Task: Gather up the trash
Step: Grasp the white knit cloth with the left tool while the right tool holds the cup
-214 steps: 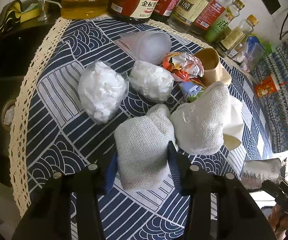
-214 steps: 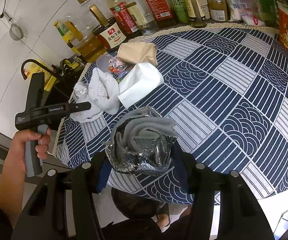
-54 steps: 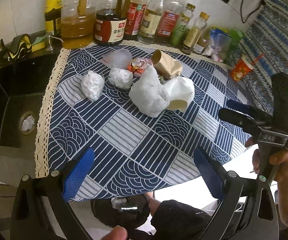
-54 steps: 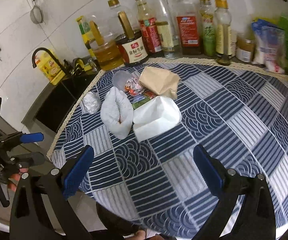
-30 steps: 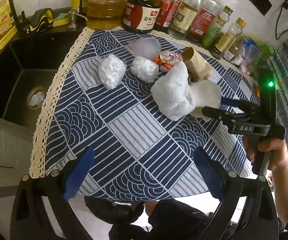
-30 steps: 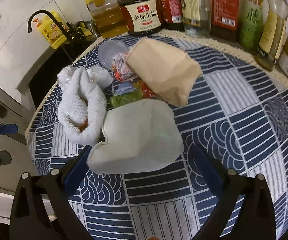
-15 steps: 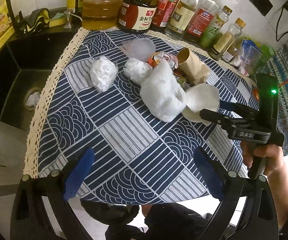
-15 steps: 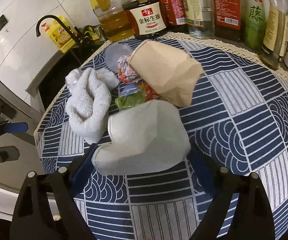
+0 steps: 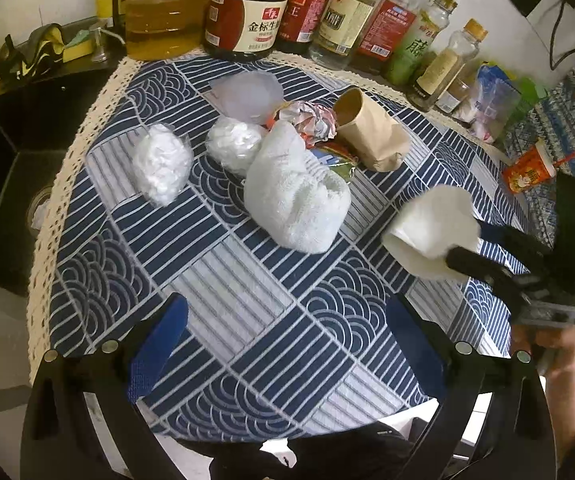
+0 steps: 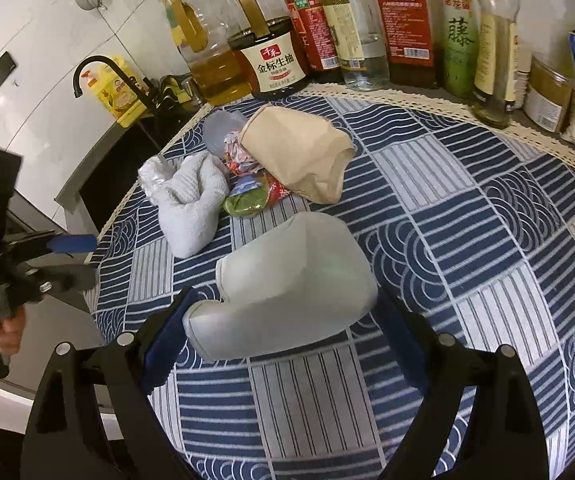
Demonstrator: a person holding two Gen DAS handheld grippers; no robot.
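A table (image 9: pixel 247 320) covered with a blue-and-white patterned cloth fills both views, with a black sink (image 9: pixel 7 152) at its left edge and a row of sauce and oil bottles (image 10: pixel 367 20) along the wall behind it. The trash lies in a loose heap toward the back of the table: a white towel (image 9: pixel 295 200), a squashed brown paper cup (image 9: pixel 371 136), two clear bags of white tissue (image 9: pixel 163 164), a clear plastic cup (image 9: pixel 247 94) and crumpled coloured wrappers (image 9: pixel 311 120). A white paper cup (image 10: pixel 287 284) lies apart from the heap, nearer the front edge, between the blue pads of the right gripper (image 10: pixel 283 336); the jaws are wide, the left pad touching the cup's rim end, and whether they grip it I cannot tell. The left gripper (image 9: pixel 283 340) hangs over bare cloth, spread wide and holding nothing.
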